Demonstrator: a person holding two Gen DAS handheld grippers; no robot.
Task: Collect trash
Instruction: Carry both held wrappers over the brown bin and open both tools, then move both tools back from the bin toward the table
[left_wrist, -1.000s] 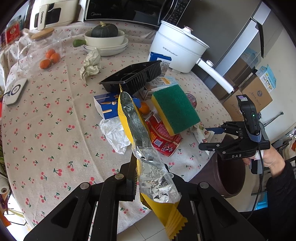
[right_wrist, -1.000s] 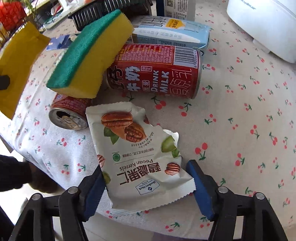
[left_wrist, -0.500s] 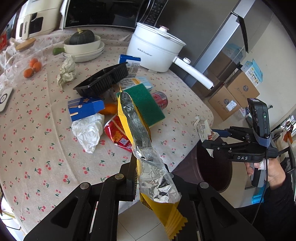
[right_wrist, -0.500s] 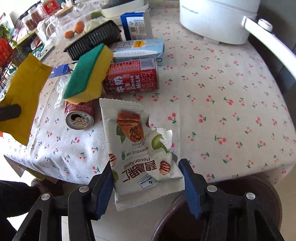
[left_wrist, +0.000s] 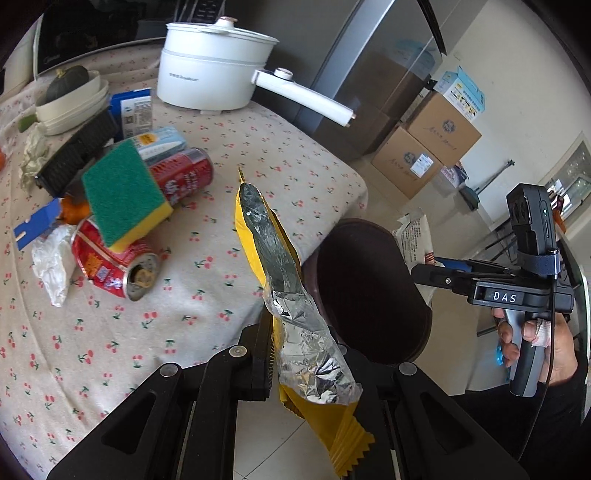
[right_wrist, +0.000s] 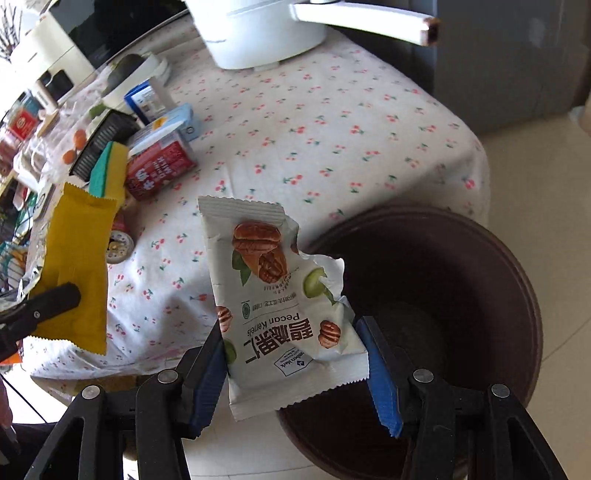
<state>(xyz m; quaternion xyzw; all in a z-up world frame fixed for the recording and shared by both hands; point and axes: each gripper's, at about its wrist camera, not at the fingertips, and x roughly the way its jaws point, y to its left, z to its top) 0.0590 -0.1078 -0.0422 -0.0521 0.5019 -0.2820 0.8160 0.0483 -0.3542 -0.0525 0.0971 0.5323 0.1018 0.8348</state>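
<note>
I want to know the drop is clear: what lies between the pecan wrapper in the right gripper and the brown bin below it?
Nothing: in the right wrist view the pecan wrapper hangs partly over the brown bin, open air between.

I have carried my right gripper (right_wrist: 293, 363) and pecan packet (right_wrist: 280, 295) off the table (right_wrist: 332, 122) to above the brown bin (right_wrist: 517, 280).

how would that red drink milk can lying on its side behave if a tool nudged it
The red can would probably roll, since it lies on its round side on the tablecloth. The green sponge leaning beside it might check that or get dragged along. It looks undented, so likely rigid; whether it is empty cannot be seen.
</note>
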